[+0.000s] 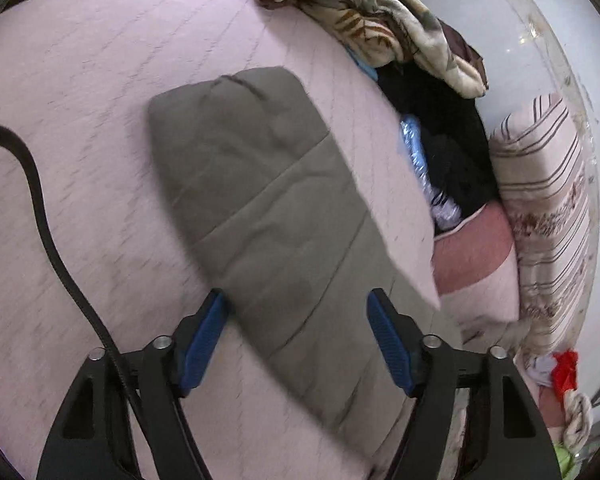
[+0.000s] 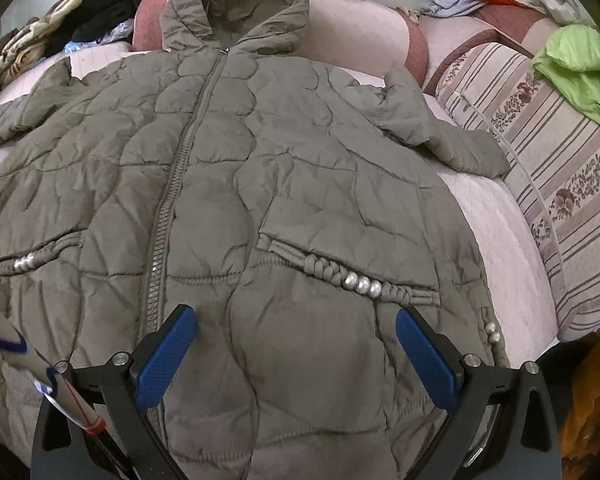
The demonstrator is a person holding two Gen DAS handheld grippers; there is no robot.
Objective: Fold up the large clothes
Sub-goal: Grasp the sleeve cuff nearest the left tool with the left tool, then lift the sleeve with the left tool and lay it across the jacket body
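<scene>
On the pink bedspread (image 2: 496, 216) we see the olive jacket (image 2: 236, 184) laid flat, its hem cut off below. The left gripper (image 1: 296, 320) and right gripper (image 2: 296, 336) both stand wide, holding nothing; the sleeve (image 1: 256, 200) is blurred.

A pale pink quilted bed cover (image 2: 496, 216) is seen beneath everything. Striped floral cushions (image 2: 560, 168) are propped along its edge, with a green garment (image 2: 580, 68) draped over one. A patterned blanket (image 1: 380, 12) and black clothes (image 1: 440, 128) are heaped nearby.

both grippers — left gripper (image 1: 296, 312) and right gripper (image 2: 296, 332) — angled downward, fingers apart
</scene>
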